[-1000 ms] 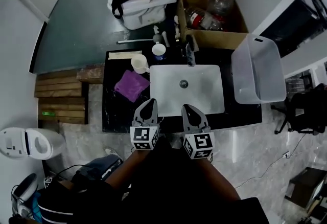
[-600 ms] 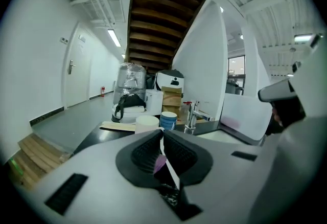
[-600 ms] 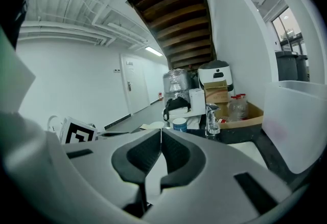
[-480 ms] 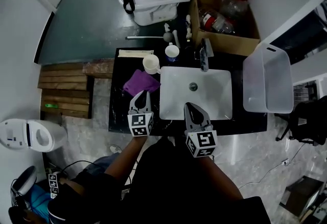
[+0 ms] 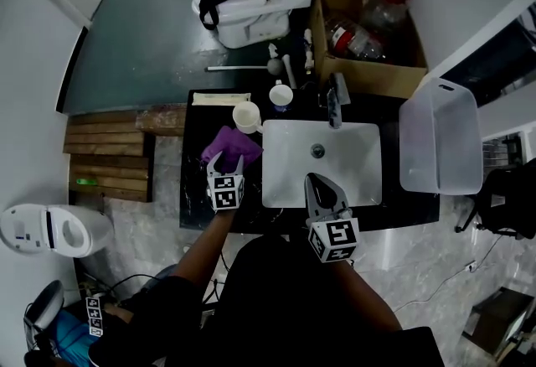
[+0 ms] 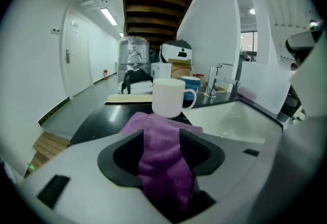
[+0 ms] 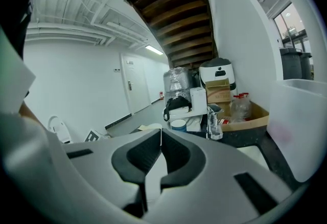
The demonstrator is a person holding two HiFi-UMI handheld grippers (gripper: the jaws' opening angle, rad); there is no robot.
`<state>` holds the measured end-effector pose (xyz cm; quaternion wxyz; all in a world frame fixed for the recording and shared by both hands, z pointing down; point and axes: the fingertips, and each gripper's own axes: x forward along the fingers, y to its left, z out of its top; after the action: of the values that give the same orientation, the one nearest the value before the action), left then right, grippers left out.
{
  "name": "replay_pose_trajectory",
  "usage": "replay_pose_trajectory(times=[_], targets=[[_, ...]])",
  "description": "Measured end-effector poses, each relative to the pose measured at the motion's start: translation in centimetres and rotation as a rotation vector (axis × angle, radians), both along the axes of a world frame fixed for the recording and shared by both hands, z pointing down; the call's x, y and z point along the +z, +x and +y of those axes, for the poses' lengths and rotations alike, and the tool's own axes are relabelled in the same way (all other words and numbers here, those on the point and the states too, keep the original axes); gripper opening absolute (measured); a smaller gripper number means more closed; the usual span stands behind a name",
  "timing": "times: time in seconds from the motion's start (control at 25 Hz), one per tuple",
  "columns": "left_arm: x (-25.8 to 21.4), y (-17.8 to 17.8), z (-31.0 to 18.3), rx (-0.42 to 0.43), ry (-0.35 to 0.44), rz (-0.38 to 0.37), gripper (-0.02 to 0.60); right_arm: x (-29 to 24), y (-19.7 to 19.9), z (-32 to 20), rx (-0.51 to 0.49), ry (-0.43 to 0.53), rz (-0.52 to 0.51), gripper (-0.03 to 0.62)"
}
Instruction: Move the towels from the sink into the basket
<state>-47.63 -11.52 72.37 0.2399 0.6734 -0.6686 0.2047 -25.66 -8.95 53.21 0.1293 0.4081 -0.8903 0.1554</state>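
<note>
The purple towel (image 5: 232, 143), soft and nubby with rumpled folds, lies on the glossy black counter (image 5: 194, 199) at 9 o'clock from the sink (image 5: 356, 181), outside the basin. In the left gripper view its near end (image 6: 163, 161) runs straight down the gap between the dark ribbed pads.

The left gripper (image 5: 227, 161) sits over the towel's near edge. Its jaws have just been opening and stand spread, one on each side of the cloth.

The right gripper (image 5: 318, 183) hovers at 6 o'clock over the sink's front edge. Its jaws are pressed together with nothing between them, as the right gripper view (image 7: 160, 133) shows.

The sink is a smooth white rectangle with rounded corners. A metal faucet (image 5: 336, 99) stands at its 12 o'clock.

A white mug (image 5: 246, 116) with a loop handle stands at 12 o'clock from the towel, just beyond it.

The basket (image 5: 419, 183), a deep tub of translucent white plastic, stands at 3 o'clock from the sink, just off the counter's end.

A brown cardboard box (image 5: 368, 79) at 12 o'clock behind the counter holds clear plastic bottles (image 5: 356, 34).
</note>
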Motion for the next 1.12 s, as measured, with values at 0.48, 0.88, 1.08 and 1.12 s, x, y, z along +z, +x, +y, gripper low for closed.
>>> replay_pose_trajectory(times=[0.48,0.88,1.08,1.12], targets=[[3.2,-0.7,-1.4,-0.016,-0.172,-0.011,0.321,0.5,0.9,-1.9,0.027,-0.012,-0.002,0.02],[3.4,0.5,-1.9,-0.004,-0.204,0.027,0.216,0.8,1.9,-2.7,0.065,-0.027,-0.026,0.02],[3.0,1.8,-2.2,0.026,-0.213,0.065,0.076,0.7,2.3,-2.0,0.077,-0.03,-0.029,0.02],[2.8,1.8,-2.1,0.024,-0.207,0.068,0.075,0.6,2.4,-1.7,0.079,-0.031,-0.029,0.02]])
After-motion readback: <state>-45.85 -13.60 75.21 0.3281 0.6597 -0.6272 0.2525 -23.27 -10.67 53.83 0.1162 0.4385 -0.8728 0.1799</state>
